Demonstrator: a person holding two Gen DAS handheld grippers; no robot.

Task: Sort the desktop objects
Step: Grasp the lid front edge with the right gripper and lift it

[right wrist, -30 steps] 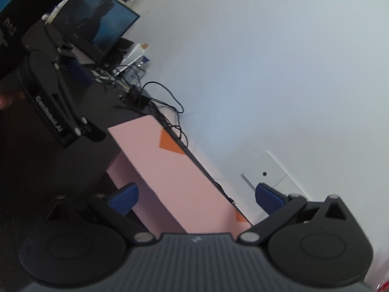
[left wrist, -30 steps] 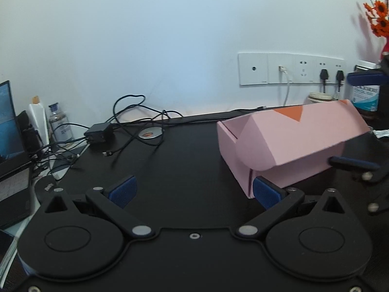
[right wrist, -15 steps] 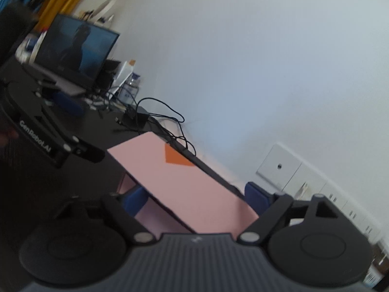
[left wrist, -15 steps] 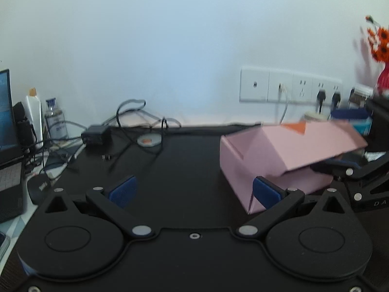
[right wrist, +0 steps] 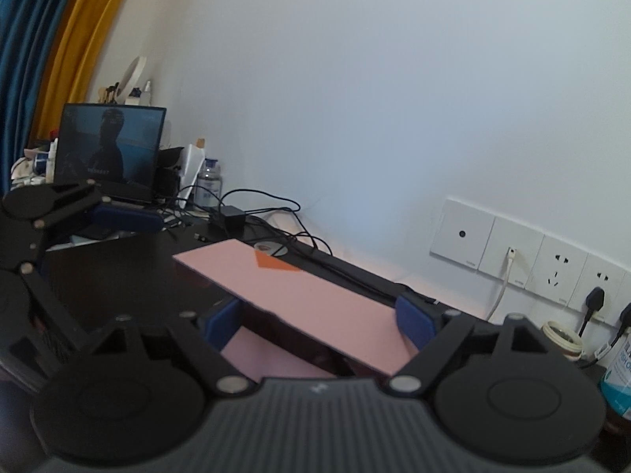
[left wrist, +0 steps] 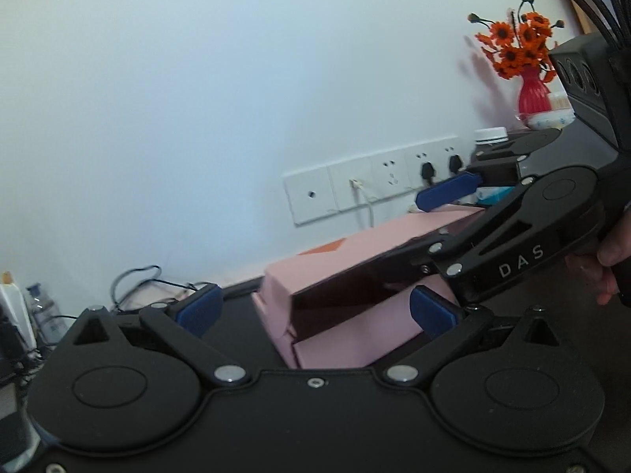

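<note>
box: pink cardboard box (left wrist: pixel 347 339) on the black desk (right wrist: pixel 118 268), lid flap (right wrist: pixel 315 299) raised and slanting over the open body; orange triangle mark on the flap's far part
box place: middle of the desk, near the wall, right of the cable tangle
right claw: right gripper (right wrist: pixel 315 321) straddles the near edge of the flap; blue pads (right wrist: pixel 414 321) at either side of the flap; right pad seems to touch the flap edge, left pad beside it, contact not clear, so whether it clamps the flap cannot be told; jaws have just been closing with the flap between them
right claw from other side: in the left wrist view it comes in from the right, one blue finger above the flap, the other under it inside the box
left claw: left gripper (left wrist: pixel 315 311) jaws wide apart, nothing pressed; right pad just beside the box's near right side, left pad well clear on the left
hand: fingers (left wrist: pixel 609 260) on the right gripper's handle, far right edge
wall: white, socket strip (right wrist: pixel 532 260) with plugs and a white cable
left side: laptop (right wrist: pixel 110 149), bottles, charger block (right wrist: pixel 230 213) and black cables
right side: red vase with orange flowers (left wrist: pixel 524 67), white-capped jar just behind the gripper
far left: yellow and blue curtains (right wrist: pixel 59 39)
</note>
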